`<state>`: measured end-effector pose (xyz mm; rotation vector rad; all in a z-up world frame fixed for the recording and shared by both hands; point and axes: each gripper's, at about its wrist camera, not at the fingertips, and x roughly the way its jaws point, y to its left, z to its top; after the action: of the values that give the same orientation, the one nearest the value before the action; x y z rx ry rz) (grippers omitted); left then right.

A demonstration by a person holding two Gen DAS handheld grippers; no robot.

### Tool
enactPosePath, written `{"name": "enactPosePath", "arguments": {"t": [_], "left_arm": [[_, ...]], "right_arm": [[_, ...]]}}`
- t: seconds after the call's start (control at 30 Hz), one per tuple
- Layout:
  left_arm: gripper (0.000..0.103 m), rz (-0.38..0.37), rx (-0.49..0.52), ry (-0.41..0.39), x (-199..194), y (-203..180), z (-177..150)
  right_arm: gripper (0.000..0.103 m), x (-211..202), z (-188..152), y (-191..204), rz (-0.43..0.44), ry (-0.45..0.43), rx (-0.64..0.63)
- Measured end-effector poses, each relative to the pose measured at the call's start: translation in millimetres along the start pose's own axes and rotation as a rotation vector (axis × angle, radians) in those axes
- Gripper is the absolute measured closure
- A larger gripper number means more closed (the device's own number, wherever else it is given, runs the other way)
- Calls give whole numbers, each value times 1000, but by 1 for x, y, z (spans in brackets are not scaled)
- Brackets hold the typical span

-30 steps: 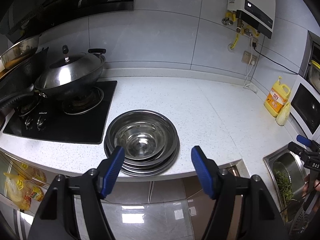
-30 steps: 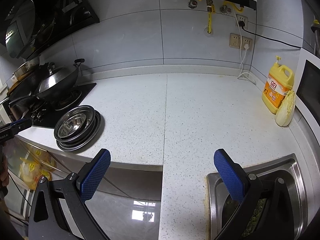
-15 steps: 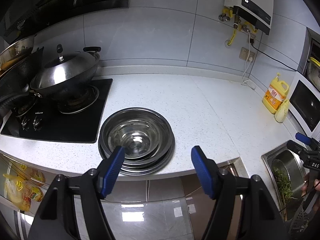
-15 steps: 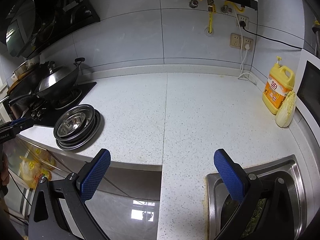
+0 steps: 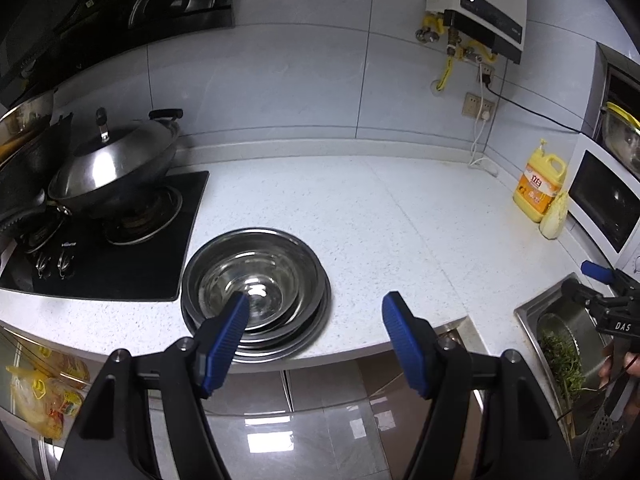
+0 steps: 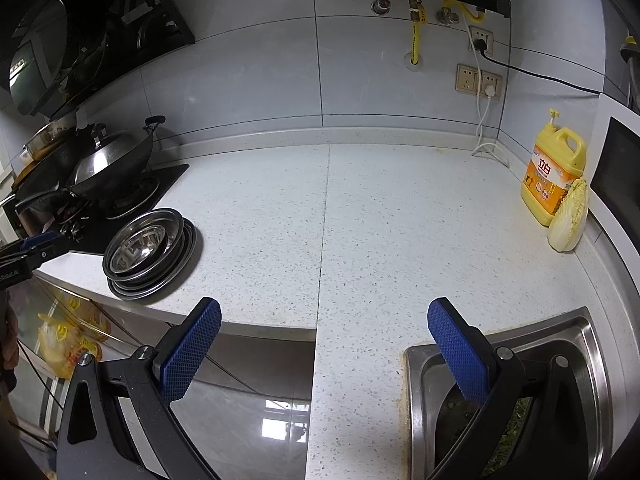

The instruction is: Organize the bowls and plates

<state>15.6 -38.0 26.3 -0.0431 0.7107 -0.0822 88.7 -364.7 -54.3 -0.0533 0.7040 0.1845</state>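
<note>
We see a nested stack of round stainless-steel bowls and plates (image 5: pixel 256 292) resting on the white speckled stone countertop (image 5: pixel 392 232), near its front edge and just beside the black glass gas hob (image 5: pixel 120 248), which carries a lidded steel wok (image 5: pixel 112 164). Our left gripper (image 5: pixel 314 312) hangs in front of the stack with its blue-padded jaws spread wide, holding nothing. Our right gripper (image 6: pixel 324 326), well apart from the stack, also stands wide and empty, above the countertop edge beside the steel sink (image 6: pixel 584 340).
</note>
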Motion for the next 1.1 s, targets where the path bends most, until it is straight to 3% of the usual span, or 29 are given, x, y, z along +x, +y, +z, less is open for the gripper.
{"name": "enactPosePath", "arguments": {"t": [0.27,1.1], "left_arm": [[36,-25,-37,-20,0,2,1],[35,121,-85,42,-2,39,-16]], "right_arm": [[1,3,0,1,4,5,-5],[1,25,4,24,58,25,-46]]}}
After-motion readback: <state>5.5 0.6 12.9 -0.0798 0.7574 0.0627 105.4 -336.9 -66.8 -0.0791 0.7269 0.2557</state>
